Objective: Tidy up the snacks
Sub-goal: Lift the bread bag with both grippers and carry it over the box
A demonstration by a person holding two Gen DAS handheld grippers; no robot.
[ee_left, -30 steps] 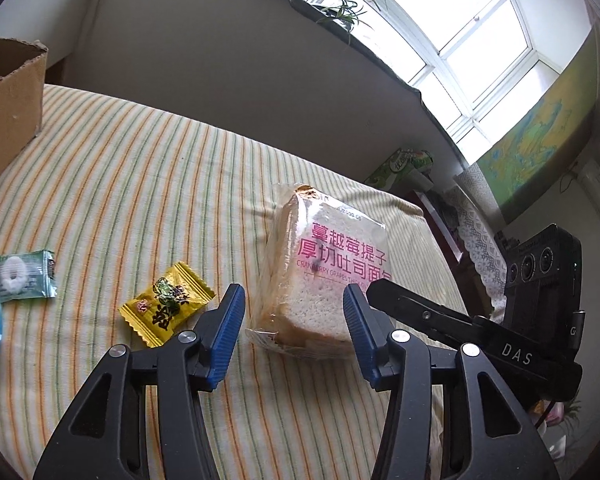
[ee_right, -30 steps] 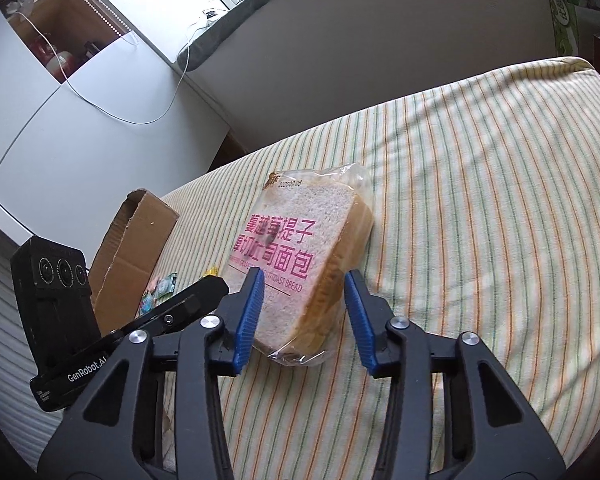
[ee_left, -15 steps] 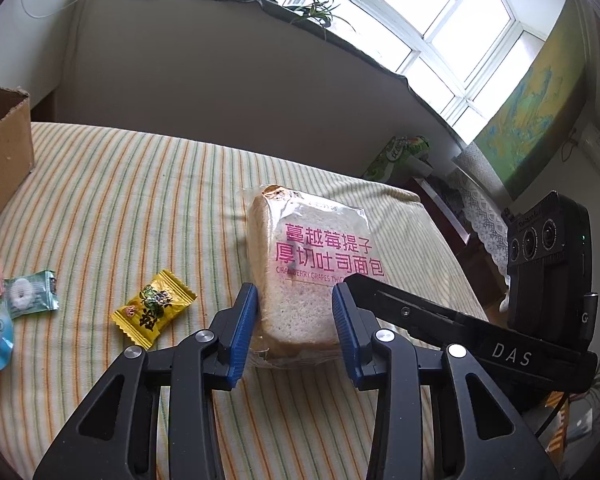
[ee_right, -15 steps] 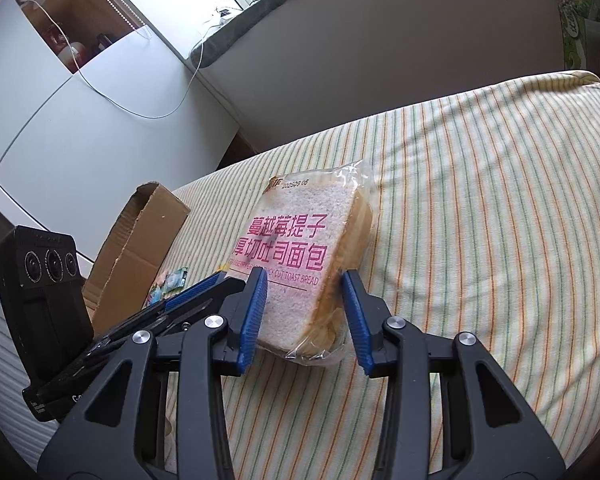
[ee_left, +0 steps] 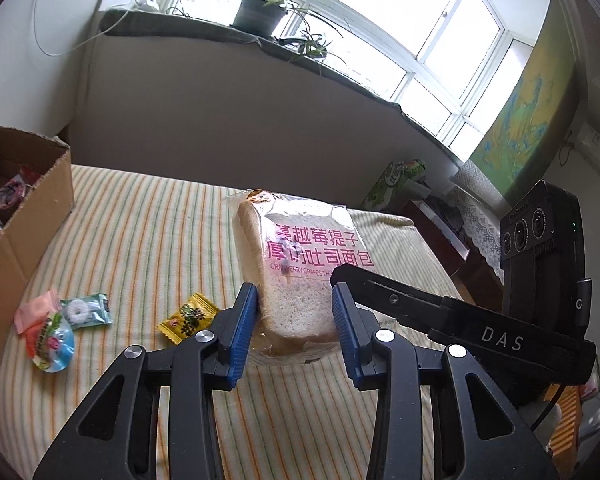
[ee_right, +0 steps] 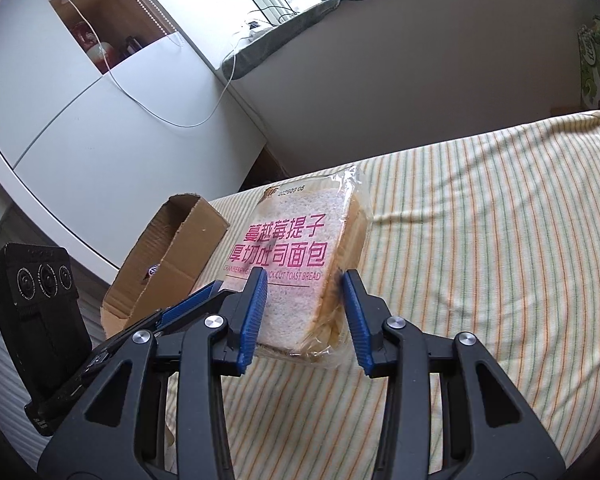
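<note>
A clear bag of sliced toast bread (ee_left: pixel 300 248) with pink lettering hangs tilted above the striped bed sheet (ee_left: pixel 140 240). My left gripper (ee_left: pixel 294 320) is shut on its near end, with the blue pads pressing both sides. My right gripper (ee_right: pixel 304 308) is shut on the same bread bag (ee_right: pixel 296 240) from the other side. An open cardboard box (ee_left: pixel 28 208) holding several snacks stands at the left. On the sheet lie a yellow candy (ee_left: pixel 188 314), a green mint packet (ee_left: pixel 86 310), a pink packet (ee_left: pixel 36 312) and a round blue snack (ee_left: pixel 54 342).
The cardboard box (ee_right: pixel 180 248) sits at the bed's edge beside a white cabinet (ee_right: pixel 80 140). A wall and a window sill with potted plants (ee_left: pixel 260 12) run behind the bed. A green carton (ee_left: pixel 396 180) stands past the far right corner.
The left jaws narrowed onto the bread bag. Both grippers then rose, and the bag came up off the sheet with them.
</note>
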